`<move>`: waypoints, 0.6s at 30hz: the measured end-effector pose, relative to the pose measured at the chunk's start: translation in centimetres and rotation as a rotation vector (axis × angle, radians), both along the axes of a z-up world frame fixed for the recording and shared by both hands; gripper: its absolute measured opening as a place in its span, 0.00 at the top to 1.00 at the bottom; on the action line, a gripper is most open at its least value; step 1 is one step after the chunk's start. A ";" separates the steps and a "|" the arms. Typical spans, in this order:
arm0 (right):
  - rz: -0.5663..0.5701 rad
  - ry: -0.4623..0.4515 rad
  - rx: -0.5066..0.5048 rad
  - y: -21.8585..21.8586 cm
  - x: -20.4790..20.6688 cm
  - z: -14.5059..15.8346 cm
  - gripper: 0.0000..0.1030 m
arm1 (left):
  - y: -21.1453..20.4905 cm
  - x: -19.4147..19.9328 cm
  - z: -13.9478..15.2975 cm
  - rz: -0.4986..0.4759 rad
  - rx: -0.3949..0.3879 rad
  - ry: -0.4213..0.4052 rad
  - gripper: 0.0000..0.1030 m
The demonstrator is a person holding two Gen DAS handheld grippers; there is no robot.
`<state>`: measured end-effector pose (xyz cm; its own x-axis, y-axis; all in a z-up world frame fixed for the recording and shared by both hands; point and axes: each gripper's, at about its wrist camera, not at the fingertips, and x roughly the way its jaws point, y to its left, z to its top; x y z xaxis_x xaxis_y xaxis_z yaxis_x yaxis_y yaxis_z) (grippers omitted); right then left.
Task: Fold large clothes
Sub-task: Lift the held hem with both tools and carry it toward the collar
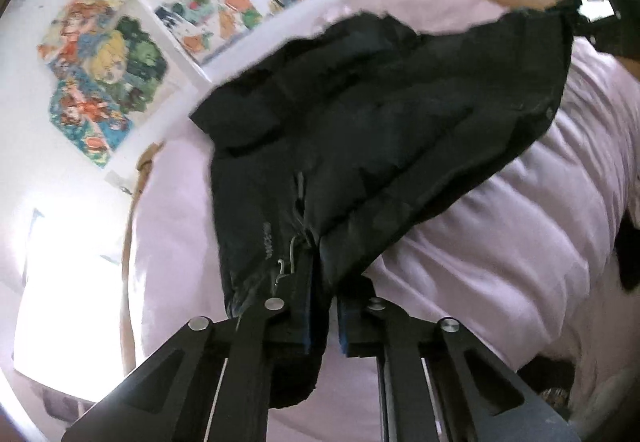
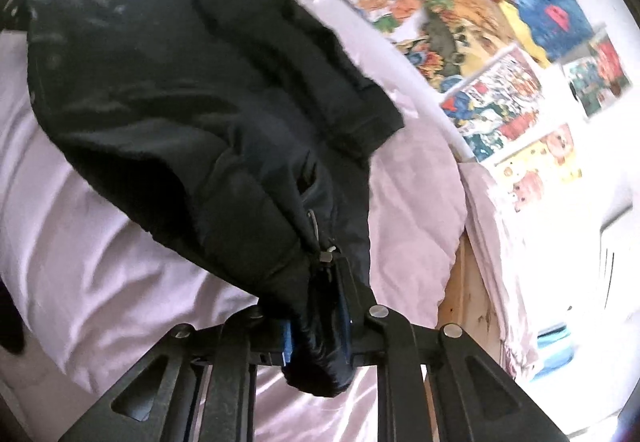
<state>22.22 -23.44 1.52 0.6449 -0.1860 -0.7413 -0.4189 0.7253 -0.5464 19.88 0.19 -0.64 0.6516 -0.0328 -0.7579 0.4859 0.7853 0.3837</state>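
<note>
A black padded jacket (image 1: 380,114) hangs stretched between my two grippers above a pale pink quilt (image 1: 500,262). My left gripper (image 1: 324,306) is shut on one corner of the jacket near a zip pull. My right gripper (image 2: 320,306) is shut on another corner of the jacket (image 2: 180,90), also by a zip. A cuffed sleeve (image 2: 352,110) droops toward the wall. The right gripper also shows at the upper right edge of the left wrist view (image 1: 600,14).
The pink quilt (image 2: 100,262) covers a bed with a wooden frame (image 2: 472,306). Colourful cartoon posters (image 1: 104,82) cover the white wall behind the bed, also in the right wrist view (image 2: 500,82). A bright window (image 1: 68,282) is at the left.
</note>
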 end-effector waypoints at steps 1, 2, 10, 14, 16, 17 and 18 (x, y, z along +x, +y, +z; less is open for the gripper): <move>-0.005 -0.002 0.011 0.1 -0.1 0.5 0.86 | 0.2 -0.3 0.9 0.006 -0.020 -0.019 0.94; -0.004 -0.004 0.018 0.1 -0.3 1.1 0.86 | 0.3 -0.4 1.6 0.008 -0.031 -0.034 0.94; 0.071 0.016 0.030 0.2 -4.1 4.3 0.88 | 1.1 -4.6 6.0 -0.025 -0.039 -0.084 0.96; 0.153 0.011 -0.011 0.6 -7.5 6.1 0.88 | 1.5 -7.2 7.6 -0.050 -0.033 -0.101 0.96; 0.180 -0.003 -0.029 0.7 -9.2 7.3 0.88 | 1.5 -8.5 8.5 -0.066 -0.033 -0.120 0.96; 0.184 -0.007 -0.025 0.6 -9.9 8.0 0.88 | 1.4 -9.2 9.2 -0.074 -0.035 -0.127 0.96; 0.185 -0.009 -0.019 0.4 -10.3 8.6 0.88 | 1.4 -9.5 9.7 -0.076 -0.043 -0.130 0.96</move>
